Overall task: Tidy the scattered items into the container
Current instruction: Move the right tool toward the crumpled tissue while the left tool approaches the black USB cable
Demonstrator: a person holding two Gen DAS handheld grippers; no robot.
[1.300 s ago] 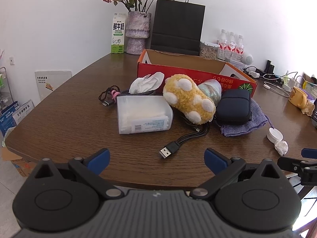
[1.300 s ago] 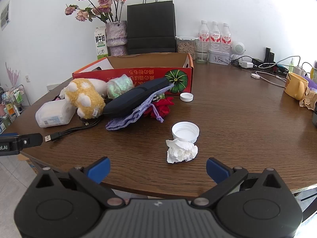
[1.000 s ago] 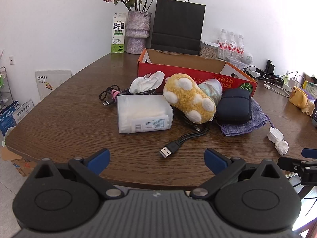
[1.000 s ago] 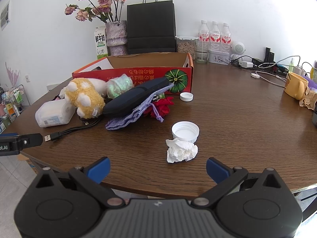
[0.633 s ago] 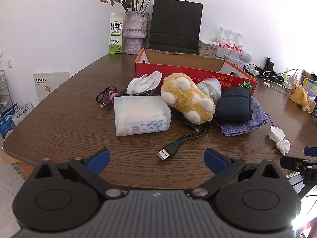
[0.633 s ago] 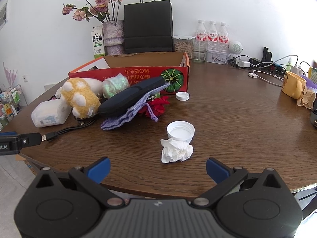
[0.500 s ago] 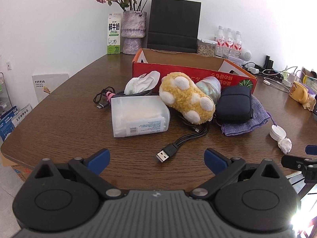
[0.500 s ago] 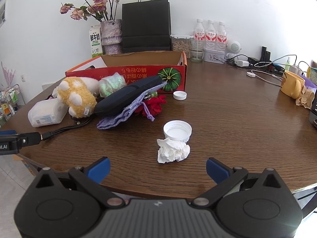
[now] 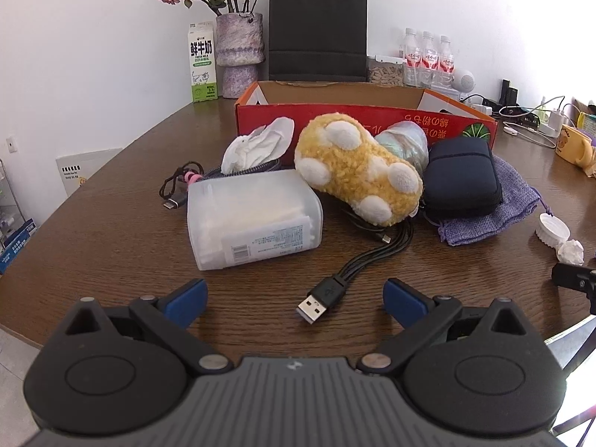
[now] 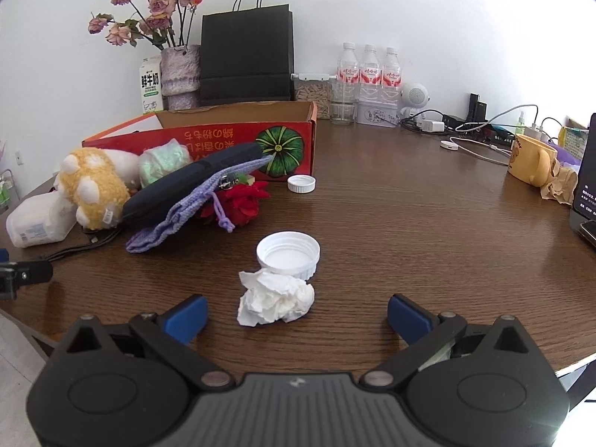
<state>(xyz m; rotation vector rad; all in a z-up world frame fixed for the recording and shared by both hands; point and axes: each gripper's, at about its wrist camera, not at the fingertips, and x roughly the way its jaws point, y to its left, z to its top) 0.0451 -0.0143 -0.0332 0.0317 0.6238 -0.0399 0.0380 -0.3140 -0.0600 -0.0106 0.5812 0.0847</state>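
Both grippers have closed in on the clutter; nothing is boxed yet.

Left wrist: left gripper (image 9: 294,296) gapes empty, USB plug (image 9: 316,303) between its fingers, red box (image 9: 367,118) far ahead; cable could drag neighbours. Right wrist: right gripper (image 10: 297,314) gapes empty around tissue wad (image 10: 275,297); touching cap (image 10: 288,254) may scoot.

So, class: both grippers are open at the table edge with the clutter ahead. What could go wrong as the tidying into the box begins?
1. The right gripper faces the crumpled tissue, which touches the large white cap; closing on the tissue may nudge the cap away.
2. The left gripper faces the USB plug; its cable runs under the plush paw, so pulling it may drag the paw.
3. The dark case rests on the purple pouch; lifting the pouch first may tip the case.
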